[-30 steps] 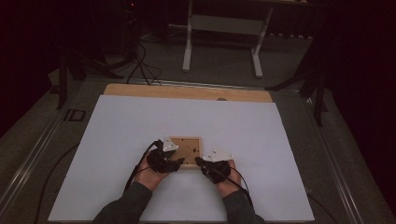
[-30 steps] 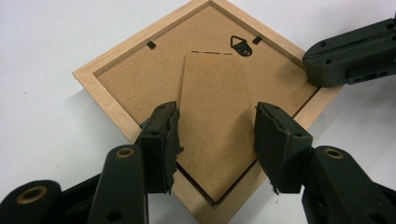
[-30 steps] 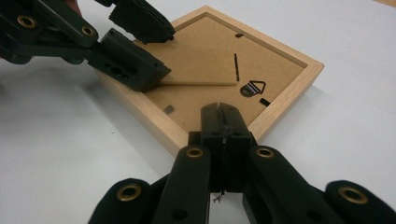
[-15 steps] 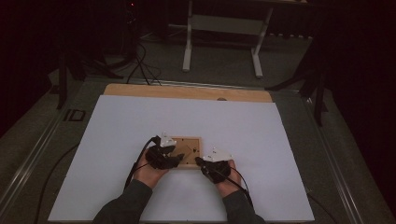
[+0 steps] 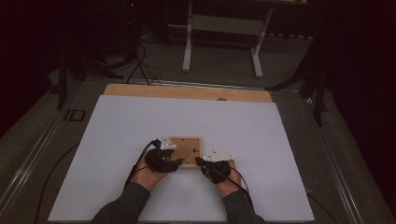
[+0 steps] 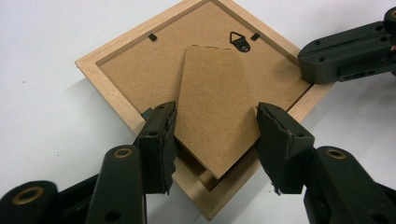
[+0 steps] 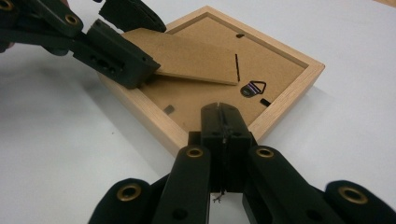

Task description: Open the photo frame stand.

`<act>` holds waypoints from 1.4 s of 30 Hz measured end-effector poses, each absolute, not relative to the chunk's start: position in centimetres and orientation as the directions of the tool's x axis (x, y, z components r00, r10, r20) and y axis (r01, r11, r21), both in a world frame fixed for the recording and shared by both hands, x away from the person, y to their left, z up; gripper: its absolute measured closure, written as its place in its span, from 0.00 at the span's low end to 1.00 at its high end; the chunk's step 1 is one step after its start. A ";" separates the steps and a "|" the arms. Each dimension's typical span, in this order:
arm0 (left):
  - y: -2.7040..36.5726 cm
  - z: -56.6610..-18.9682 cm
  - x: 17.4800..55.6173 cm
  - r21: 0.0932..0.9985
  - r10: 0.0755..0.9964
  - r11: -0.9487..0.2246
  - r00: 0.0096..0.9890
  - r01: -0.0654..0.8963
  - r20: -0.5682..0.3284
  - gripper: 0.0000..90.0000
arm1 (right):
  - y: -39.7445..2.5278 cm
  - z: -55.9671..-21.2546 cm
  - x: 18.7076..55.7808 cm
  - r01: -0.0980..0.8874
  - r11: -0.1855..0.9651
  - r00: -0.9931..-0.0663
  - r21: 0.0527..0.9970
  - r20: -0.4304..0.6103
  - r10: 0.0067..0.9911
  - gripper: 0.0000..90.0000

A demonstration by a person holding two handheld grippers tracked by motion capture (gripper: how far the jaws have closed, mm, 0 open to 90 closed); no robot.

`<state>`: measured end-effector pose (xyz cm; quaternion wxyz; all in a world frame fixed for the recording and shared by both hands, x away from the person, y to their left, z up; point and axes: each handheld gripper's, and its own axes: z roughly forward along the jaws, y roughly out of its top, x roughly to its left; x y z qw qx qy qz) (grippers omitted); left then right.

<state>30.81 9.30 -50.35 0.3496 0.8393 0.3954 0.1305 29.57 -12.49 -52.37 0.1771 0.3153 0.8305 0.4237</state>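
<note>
Left hand-held gripper (image 6: pixel 212 140) straddles the frame's (image 6: pixel 107 88) easel flap (image 6: pixel 217 109), jaws released; right hand-held gripper (image 7: pixel 223 122), clenched empty, pins the rim. Squeezing crooked could crease the flap or skid the frame.

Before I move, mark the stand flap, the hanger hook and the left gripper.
stand flap (image 6: pixel 217 107), left gripper view, middle of its cardboard face.
hanger hook (image 6: pixel 240 41), left gripper view, on the black triangle loop.
left gripper (image 6: pixel 215 135), left gripper view, midway between its fingertips.
</note>
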 end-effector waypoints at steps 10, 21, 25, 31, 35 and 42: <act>8.7 -48.4 31.2 0.714 0.768 -0.405 0.636 0.572 -0.073 0.56 | -12.5 -52.4 29.6 0.373 0.443 -0.739 0.815 -0.028 0.673 1.00; 9.1 -48.9 32.6 0.644 0.768 -0.362 0.607 0.673 -0.203 0.53 | -12.5 -52.4 29.6 0.370 0.444 -0.740 0.816 -0.030 0.672 1.00; 9.1 -49.1 32.8 0.635 0.767 -0.361 0.604 0.683 -0.214 0.53 | -12.5 -52.4 29.6 0.370 0.444 -0.740 0.816 -0.030 0.672 1.00; 9.1 -49.2 33.0 0.625 0.762 -0.356 0.603 0.695 -0.237 0.56 | -12.5 -52.4 29.6 0.370 0.446 -0.739 0.815 -0.033 0.673 1.00; 9.1 -49.2 33.2 0.616 0.760 -0.352 0.600 0.705 -0.252 0.56 | -12.5 -52.4 29.6 0.372 0.444 -0.739 0.815 -0.030 0.673 1.00; 9.1 -49.2 33.4 0.609 0.759 -0.351 0.597 0.712 -0.261 0.56 | -12.5 -52.4 29.6 0.374 0.442 -0.739 0.815 -0.026 0.673 1.00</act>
